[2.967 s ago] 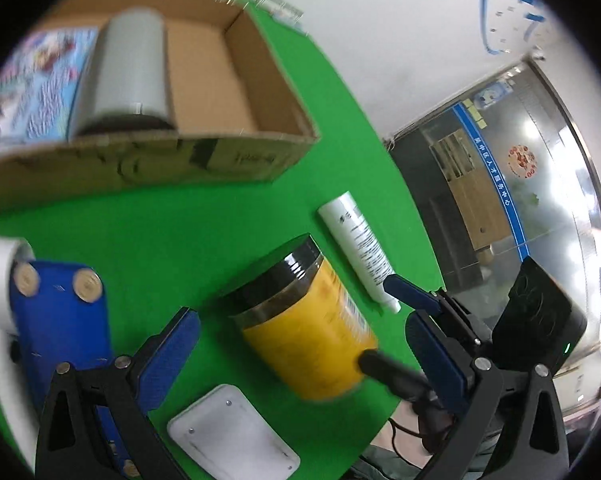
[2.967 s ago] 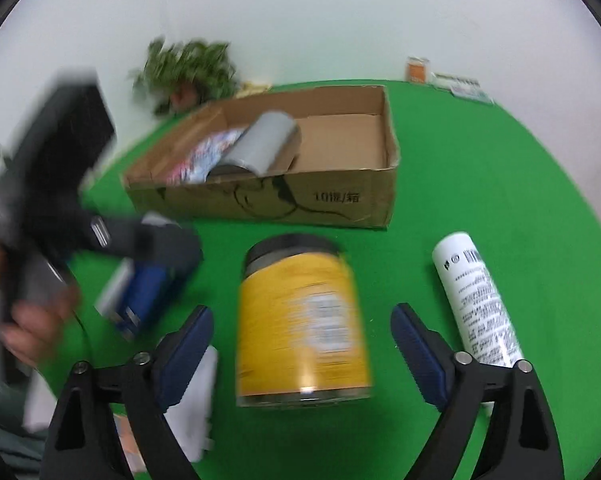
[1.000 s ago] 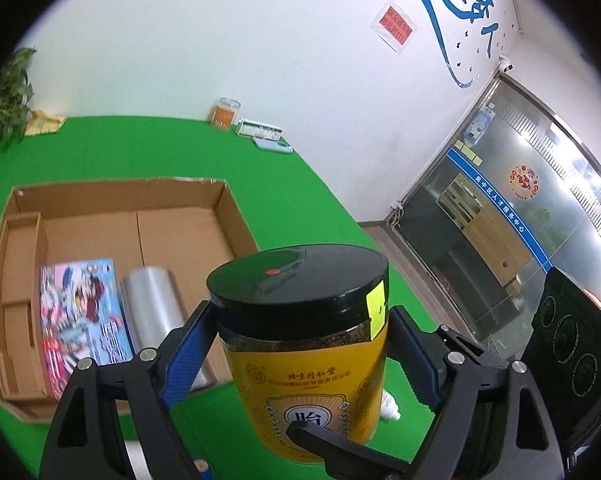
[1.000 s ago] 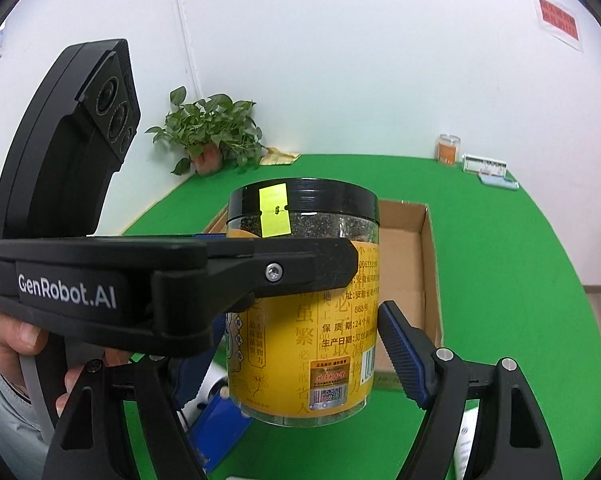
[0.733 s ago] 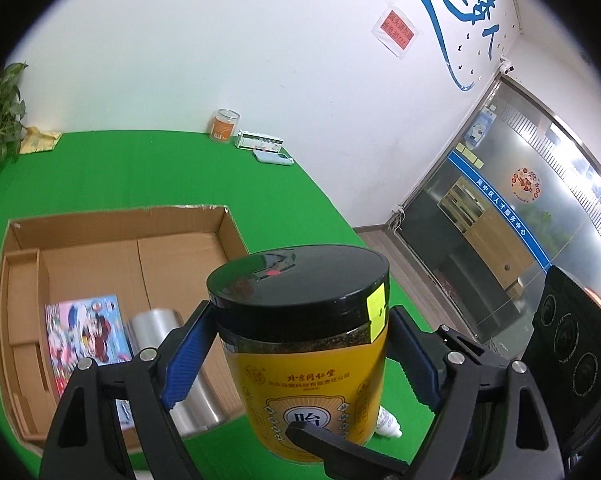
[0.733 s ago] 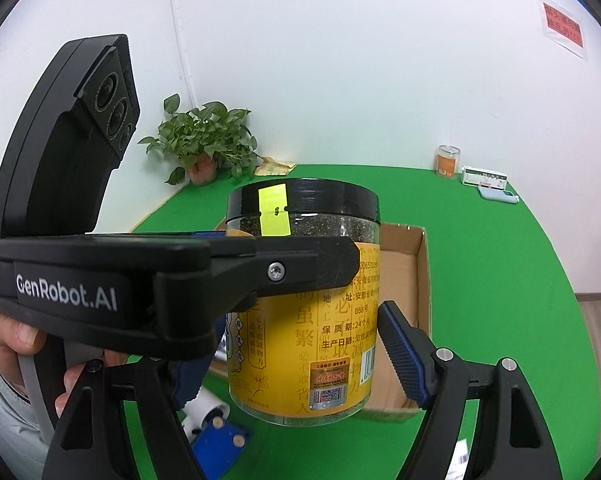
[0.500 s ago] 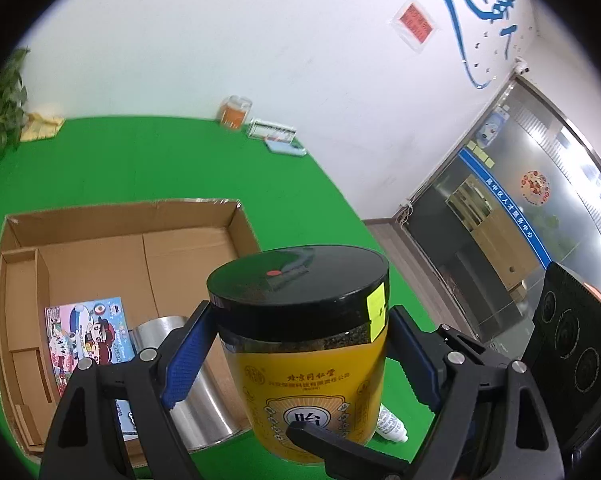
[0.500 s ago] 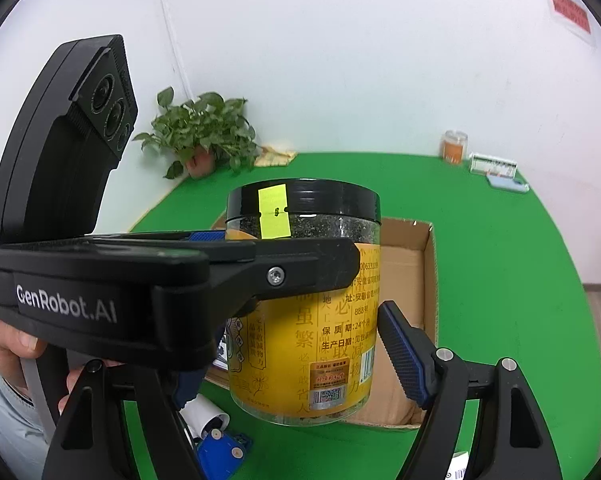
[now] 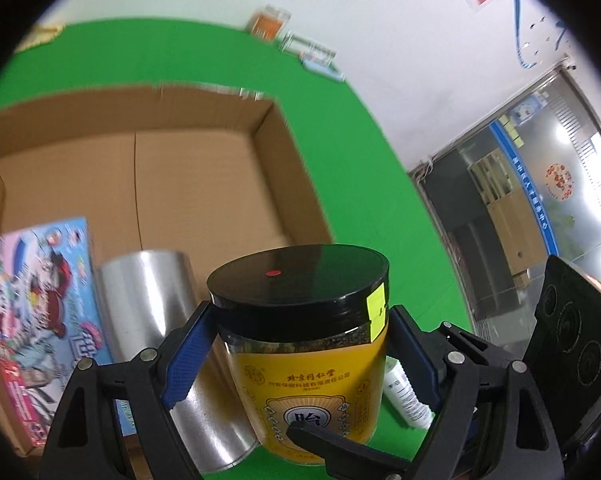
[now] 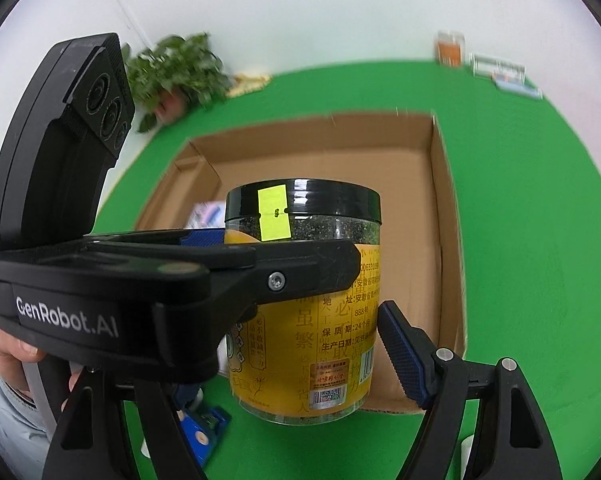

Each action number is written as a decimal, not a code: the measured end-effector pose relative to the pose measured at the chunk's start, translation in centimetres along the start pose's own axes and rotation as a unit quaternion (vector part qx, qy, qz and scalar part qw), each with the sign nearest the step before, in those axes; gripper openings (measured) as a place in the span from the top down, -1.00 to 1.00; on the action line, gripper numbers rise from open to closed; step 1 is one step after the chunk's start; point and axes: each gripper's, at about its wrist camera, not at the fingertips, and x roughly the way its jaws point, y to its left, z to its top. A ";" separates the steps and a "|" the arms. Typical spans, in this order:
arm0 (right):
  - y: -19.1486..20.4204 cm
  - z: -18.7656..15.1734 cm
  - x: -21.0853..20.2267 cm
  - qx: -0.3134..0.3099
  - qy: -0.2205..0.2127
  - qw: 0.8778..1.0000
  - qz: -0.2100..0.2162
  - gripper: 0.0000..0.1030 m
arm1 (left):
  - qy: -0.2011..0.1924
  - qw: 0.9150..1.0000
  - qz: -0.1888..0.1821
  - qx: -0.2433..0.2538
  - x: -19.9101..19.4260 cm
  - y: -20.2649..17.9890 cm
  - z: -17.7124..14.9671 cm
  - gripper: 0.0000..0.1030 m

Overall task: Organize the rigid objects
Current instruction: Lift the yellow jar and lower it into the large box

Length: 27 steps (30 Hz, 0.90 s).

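Hanging in the air, the yellow jar [image 9: 306,364] sits upright above the near edge of the cardboard box [image 9: 204,184]. Both tools pinch it. The left gripper [image 9: 296,350] squeezes its sides just under the black lid [image 9: 298,276]. The right gripper [image 10: 300,344] has one blue pad on the jar's side at 3 o'clock; its other pad is hidden behind the left tool.

Only the left view shows the lid's flat, shiny top with a tiny red dot. It also shows a smooth silver can [image 9: 156,332] lying on its side in the box at 9 o'clock from the jar, beside a bright picture box [image 9: 40,304], and a white tube [image 9: 404,392] on the green table [image 9: 340,152] at 4 o'clock. Only the right view shows the label's writing and barcode, a leafy plant [image 10: 180,72] at 11 o'clock, a blue thing [image 10: 204,432] on the table at 7 o'clock, and a hand [image 10: 12,356] holding the left tool.

The jar is round, with clear plastic and dark bits near the top. The box is plain brown card.

A second ago the box looked smaller and farther off. Now it fills more of both views, and the jar is closer to it.
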 end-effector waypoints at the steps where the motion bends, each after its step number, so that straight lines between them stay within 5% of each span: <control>1: -0.5 -0.2 0.9 0.006 0.012 1.000 0.003 -0.47 | 0.009 1.000 0.003 -0.003 0.6 0.2 -0.1 -0.65; 12: -2.6 -1.2 4.6 0.040 0.043 0.998 0.012 -0.45 | 0.058 0.998 0.032 0.002 2.8 0.6 0.0 -0.66; 15: -3.4 -1.8 5.8 0.066 0.068 0.995 0.010 -0.43 | -0.008 0.998 0.055 0.003 0.2 0.6 0.9 -0.62; 22: -3.4 -2.0 7.6 0.076 0.083 0.994 0.012 -0.46 | -0.064 0.995 0.073 0.023 -4.0 0.3 -0.4 -0.57; 25: -2.6 -3.5 4.7 0.059 0.047 0.996 0.044 -0.63 | -0.111 0.989 0.089 0.041 -6.4 0.0 -3.1 -0.57; 27: -1.5 -4.7 1.1 0.028 -0.016 0.999 0.044 -0.97 | -0.157 0.979 0.114 0.058 -8.5 -0.3 -5.1 -0.60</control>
